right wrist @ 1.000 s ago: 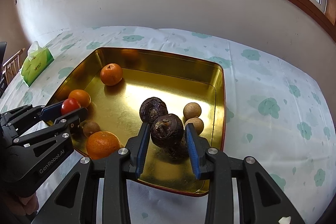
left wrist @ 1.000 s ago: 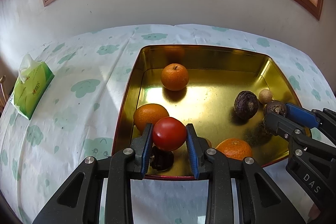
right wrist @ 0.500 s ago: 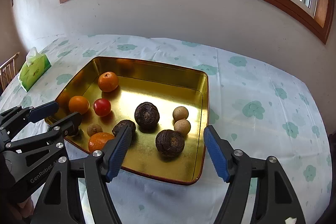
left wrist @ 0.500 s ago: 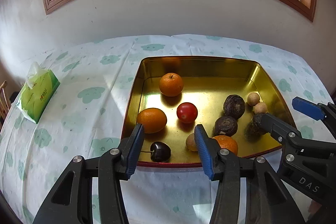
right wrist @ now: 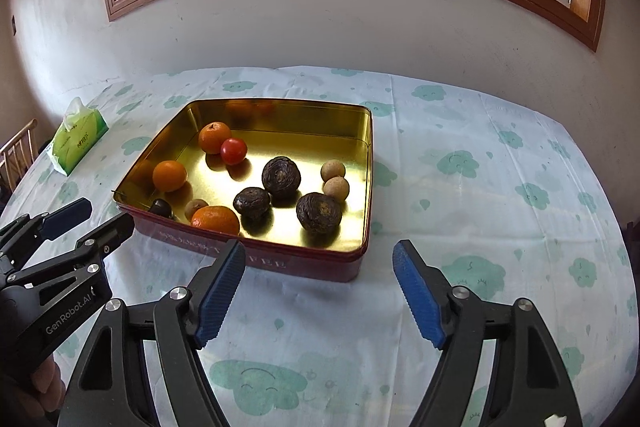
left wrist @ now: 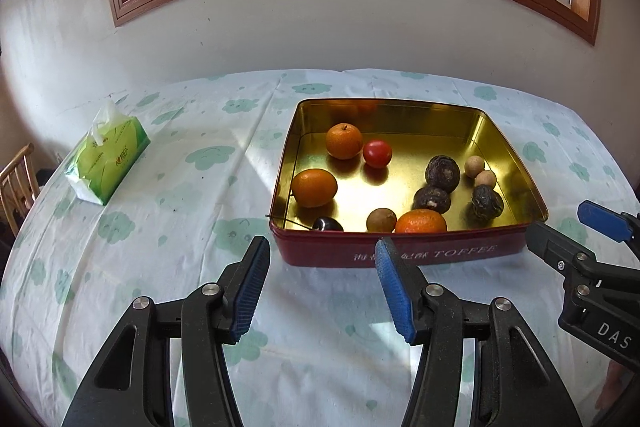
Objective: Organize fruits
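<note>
Tablecloth (left wrist: 192, 259) carries both released tongs, left (left wrist: 320, 283), right (right wrist: 318, 291); only left view reads the tin (left wrist: 400, 255) label whole.

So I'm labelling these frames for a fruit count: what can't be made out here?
- Cherry: left wrist view, tin's near wall cuts its lower part.
- Tin lettering: right wrist view, partly behind the right gripper's finger.
- Chair: cut by the left edge.

Right tongs (right wrist: 318, 269) gaped empty over desk (right wrist: 500, 227), short of gold tin (right wrist: 362, 163) w/ oranges, tomato (right wrist: 233, 151), dark fruits; left tongs (right wrist: 102, 217) apart too.
</note>
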Demonstrator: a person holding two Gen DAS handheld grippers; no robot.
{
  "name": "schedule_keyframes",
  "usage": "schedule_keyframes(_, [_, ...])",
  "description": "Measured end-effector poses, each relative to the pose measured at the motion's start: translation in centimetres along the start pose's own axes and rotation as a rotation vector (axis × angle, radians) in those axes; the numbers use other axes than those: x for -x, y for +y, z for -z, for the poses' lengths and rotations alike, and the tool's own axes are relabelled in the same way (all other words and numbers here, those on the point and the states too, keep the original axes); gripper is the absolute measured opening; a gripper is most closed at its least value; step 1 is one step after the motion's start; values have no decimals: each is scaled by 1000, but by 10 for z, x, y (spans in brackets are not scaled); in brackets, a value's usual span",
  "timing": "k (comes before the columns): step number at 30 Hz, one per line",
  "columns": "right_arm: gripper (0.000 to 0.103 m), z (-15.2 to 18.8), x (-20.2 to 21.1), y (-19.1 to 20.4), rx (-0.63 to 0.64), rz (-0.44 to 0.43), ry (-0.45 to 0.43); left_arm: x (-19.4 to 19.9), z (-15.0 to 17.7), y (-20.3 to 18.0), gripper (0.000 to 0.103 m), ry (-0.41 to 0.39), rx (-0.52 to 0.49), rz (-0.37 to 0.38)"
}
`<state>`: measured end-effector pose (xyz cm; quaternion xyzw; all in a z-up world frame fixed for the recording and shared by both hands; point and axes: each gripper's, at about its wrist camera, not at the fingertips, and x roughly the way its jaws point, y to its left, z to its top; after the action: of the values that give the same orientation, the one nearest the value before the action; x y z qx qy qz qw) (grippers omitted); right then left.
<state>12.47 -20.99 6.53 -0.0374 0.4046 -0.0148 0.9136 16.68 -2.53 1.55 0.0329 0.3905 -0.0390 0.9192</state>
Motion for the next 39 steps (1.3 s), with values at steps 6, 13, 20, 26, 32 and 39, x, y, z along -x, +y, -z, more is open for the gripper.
schedule_keyframes(6, [74, 24, 11, 8, 8, -8, 11, 13, 20, 4, 56, 8, 27, -16])
schedule_keyframes(13, [74, 40, 21, 17, 20, -18, 6, 25, 34, 4, 56, 4, 31, -20])
schedule_keyframes(20, [74, 45, 26, 21, 28, -15, 0, 30, 40, 1, 56, 3, 21, -15])
schedule_keyframes(26, [74, 45, 28, 20, 27, -10, -3, 32, 41, -1, 56, 0, 14, -13])
schedule_keyframes(32, [74, 45, 29, 19, 27, -7, -3, 33, 41, -2, 56, -1, 14, -18])
schedule_keyframes(39, [74, 45, 29, 18, 29, -7, -3, 34, 42, -2, 56, -1, 15, -16])
